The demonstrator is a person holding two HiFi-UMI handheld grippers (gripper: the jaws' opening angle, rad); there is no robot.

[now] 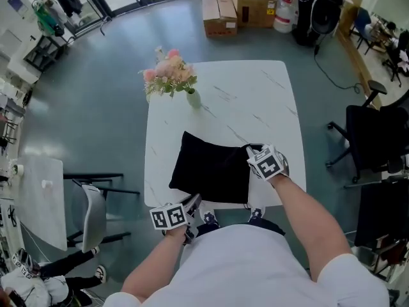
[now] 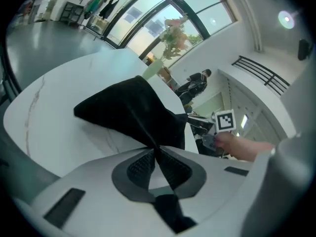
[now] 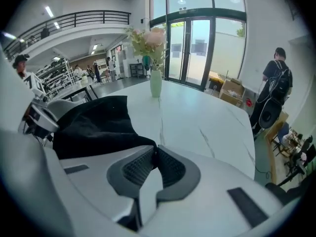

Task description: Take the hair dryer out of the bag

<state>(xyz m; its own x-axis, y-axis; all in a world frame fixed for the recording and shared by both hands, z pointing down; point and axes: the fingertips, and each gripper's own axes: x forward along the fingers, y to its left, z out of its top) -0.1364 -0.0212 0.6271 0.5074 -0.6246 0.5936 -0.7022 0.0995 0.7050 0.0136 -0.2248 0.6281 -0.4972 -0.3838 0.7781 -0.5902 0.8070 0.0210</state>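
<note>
Black bag (image 1: 211, 171) (white veined table (image 1: 255, 101))

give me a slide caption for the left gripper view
Left claw shut on a fold of the black bag, which rests on the white marble table.

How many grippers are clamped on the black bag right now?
2. The left gripper pinches the black bag's near edge, towards its left end; the right gripper pinches its far right corner.

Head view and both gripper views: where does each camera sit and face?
Head view: on the head, steeply down at table and bag; forearms, torso show.
Left gripper view: on left gripper, along jaws shut on bag; right hand shows.
Right gripper view: on right gripper, along jaws shut on bag, toward vase.
Shared: the bag.
</note>
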